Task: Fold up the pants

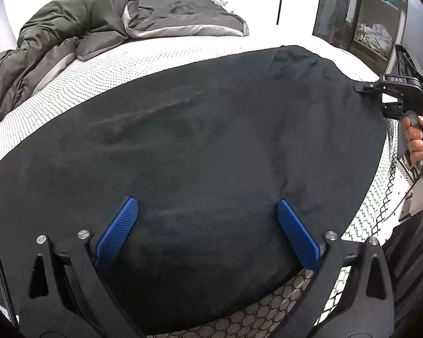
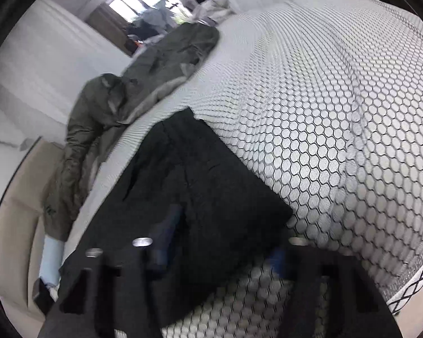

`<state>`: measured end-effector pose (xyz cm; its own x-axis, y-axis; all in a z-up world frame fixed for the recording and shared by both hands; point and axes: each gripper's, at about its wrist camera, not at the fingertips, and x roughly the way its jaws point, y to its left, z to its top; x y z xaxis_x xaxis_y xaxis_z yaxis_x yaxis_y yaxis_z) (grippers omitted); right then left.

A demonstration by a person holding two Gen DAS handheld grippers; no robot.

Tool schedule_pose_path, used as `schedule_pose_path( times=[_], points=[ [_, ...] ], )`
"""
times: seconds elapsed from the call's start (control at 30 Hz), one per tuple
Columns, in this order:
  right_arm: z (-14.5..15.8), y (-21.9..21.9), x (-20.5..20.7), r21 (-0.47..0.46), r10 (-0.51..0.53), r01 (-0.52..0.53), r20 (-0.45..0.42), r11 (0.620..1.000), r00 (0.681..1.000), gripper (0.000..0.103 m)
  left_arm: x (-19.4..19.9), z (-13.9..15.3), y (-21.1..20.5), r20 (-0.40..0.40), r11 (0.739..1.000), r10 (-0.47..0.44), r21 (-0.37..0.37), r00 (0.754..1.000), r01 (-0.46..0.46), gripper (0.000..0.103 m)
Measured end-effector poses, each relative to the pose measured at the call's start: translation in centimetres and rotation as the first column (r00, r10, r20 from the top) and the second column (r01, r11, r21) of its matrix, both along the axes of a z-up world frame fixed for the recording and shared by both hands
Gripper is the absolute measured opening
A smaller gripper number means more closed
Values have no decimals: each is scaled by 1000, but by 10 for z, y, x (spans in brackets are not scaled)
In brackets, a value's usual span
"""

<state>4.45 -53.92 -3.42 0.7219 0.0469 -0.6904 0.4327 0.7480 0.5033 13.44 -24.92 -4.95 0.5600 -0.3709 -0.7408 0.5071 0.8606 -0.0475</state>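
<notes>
The black pants [image 1: 211, 146] lie spread flat on the mattress [image 1: 155, 64]. My left gripper [image 1: 208, 208] is open, its blue fingers [image 1: 118, 231] resting wide apart on the near edge of the pants. My right gripper [image 1: 365, 88] shows at the right of the left wrist view, held by a hand, its tip at the far right corner of the pants. In the blurred right wrist view the pants [image 2: 200, 197] lie between the spread blue fingers [image 2: 169, 233] of the right gripper [image 2: 222, 242]. The jaws look open around the cloth.
A dark green duvet [image 1: 59, 42] and grey pillow [image 1: 189, 17] are bunched at the far left of the bed. A wardrobe with glass doors [image 1: 361, 14] stands at the back right. The mattress edge [image 2: 409, 290] drops off at the right.
</notes>
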Motion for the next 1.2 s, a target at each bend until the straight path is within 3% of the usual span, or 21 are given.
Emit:
schedule_pose_path(
  times=[0.03,0.1,0.23,0.33,0.43,0.5,0.63,0.67,0.73,0.77,0.8,0.9,1.07,1.13,1.2],
  points=[
    [4,2,1,-20,-14,14,-1,1000,1000,32,0,2,1,0,1000,0,-2,1000,0,99],
    [20,14,0,-89,-11,15,37,996,999,24,0,6,4,3,1000,3,-6,1000,-3,97],
    [57,48,0,-165,44,-25,114,986,993,16,0,25,24,32,999,38,-37,999,-37,96],
    [83,92,11,-203,152,-117,167,972,974,13,6,43,53,44,990,109,-91,993,-105,96],
    [101,157,40,-256,318,-269,174,928,932,13,14,60,96,41,968,208,-153,977,-199,96],
    [106,215,66,-287,449,-394,160,873,879,13,19,71,133,37,937,301,-197,953,-288,96],
    [95,306,98,-261,656,-610,154,749,739,15,20,85,201,38,870,443,-259,896,-420,96],
    [83,336,110,-246,722,-684,123,687,680,20,20,86,217,35,853,470,-274,882,-444,96],
    [62,370,118,-215,806,-782,45,585,590,45,19,85,248,10,816,519,-302,855,-492,96],
    [46,384,122,-208,836,-820,-17,533,548,48,19,83,259,-2,804,534,-307,845,-509,96],
    [35,389,123,-205,845,-835,-59,511,532,48,19,80,269,-10,800,541,-303,841,-518,96],
    [24,377,117,-217,831,-832,-121,511,542,48,17,73,274,-19,817,522,-275,853,-506,95],
    [29,305,101,-342,657,-677,-190,652,729,50,21,55,231,-77,887,377,-257,923,-384,94],
    [16,286,103,-335,621,-672,-261,660,739,49,21,39,203,-137,922,285,-231,949,-310,92],
    [3,276,96,-350,604,-677,-305,648,736,49,21,25,179,-177,944,231,-197,957,-264,89]
  ],
)
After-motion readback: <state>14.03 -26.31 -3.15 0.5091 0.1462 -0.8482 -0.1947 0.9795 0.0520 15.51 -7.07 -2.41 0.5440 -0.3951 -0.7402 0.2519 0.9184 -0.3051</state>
